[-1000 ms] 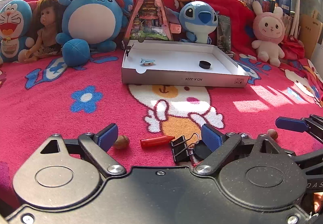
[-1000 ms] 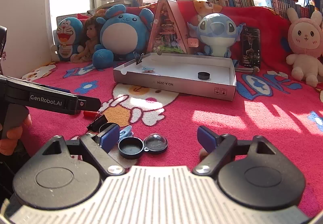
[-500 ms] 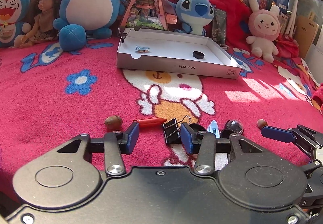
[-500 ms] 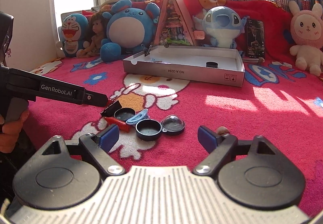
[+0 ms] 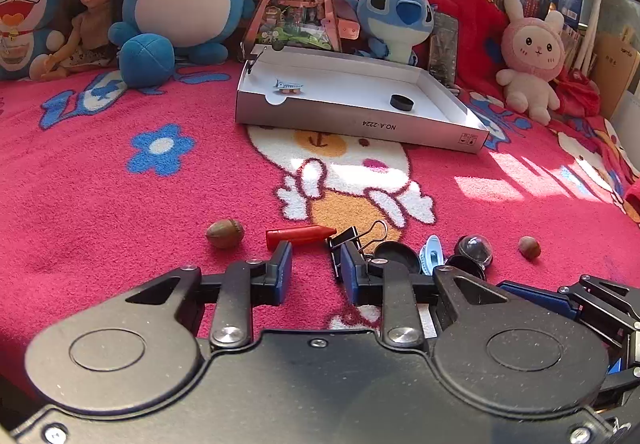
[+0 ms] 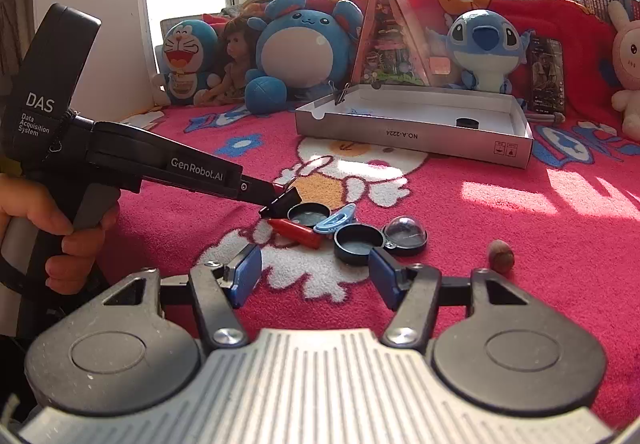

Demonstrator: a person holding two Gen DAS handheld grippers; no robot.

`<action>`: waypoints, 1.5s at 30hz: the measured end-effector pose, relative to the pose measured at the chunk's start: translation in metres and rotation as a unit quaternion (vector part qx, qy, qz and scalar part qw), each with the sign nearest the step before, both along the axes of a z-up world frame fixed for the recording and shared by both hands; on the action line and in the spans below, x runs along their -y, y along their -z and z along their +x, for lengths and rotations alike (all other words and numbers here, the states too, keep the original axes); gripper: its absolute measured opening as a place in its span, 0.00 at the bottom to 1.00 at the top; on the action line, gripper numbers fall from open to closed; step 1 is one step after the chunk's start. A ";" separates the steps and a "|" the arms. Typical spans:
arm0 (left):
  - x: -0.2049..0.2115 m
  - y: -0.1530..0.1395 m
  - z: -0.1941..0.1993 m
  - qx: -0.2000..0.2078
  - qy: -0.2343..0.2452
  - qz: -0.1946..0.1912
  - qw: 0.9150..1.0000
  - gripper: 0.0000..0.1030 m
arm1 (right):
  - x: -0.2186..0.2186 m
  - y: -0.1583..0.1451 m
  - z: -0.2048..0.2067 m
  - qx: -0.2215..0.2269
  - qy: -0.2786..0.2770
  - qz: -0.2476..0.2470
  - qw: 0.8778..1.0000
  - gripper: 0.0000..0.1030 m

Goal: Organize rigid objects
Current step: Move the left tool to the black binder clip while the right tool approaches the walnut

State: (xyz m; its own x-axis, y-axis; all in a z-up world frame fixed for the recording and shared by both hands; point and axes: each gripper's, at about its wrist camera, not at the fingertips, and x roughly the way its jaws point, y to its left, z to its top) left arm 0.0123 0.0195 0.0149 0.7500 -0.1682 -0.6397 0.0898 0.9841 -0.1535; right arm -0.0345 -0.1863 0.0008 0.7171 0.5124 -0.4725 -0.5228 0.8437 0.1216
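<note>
One pink cartoon blanket (image 5: 100, 203), sunlit

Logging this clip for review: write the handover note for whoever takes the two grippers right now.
Left gripper: open, empty, low over the blanket just short of the red crayon and binder clip.
Right gripper: open, empty, near the black lid.
Done: a small toy and a black cap lie in the box.
Left on the blanket: acorn, crayon, binder clip, black lid, second lid, blue piece, clear dome, second nut.
</note>
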 end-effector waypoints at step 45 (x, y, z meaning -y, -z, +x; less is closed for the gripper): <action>0.000 -0.005 -0.001 0.000 0.013 -0.018 1.000 0.22 | -0.006 0.008 0.027 -0.014 0.088 -0.041 0.995 0.53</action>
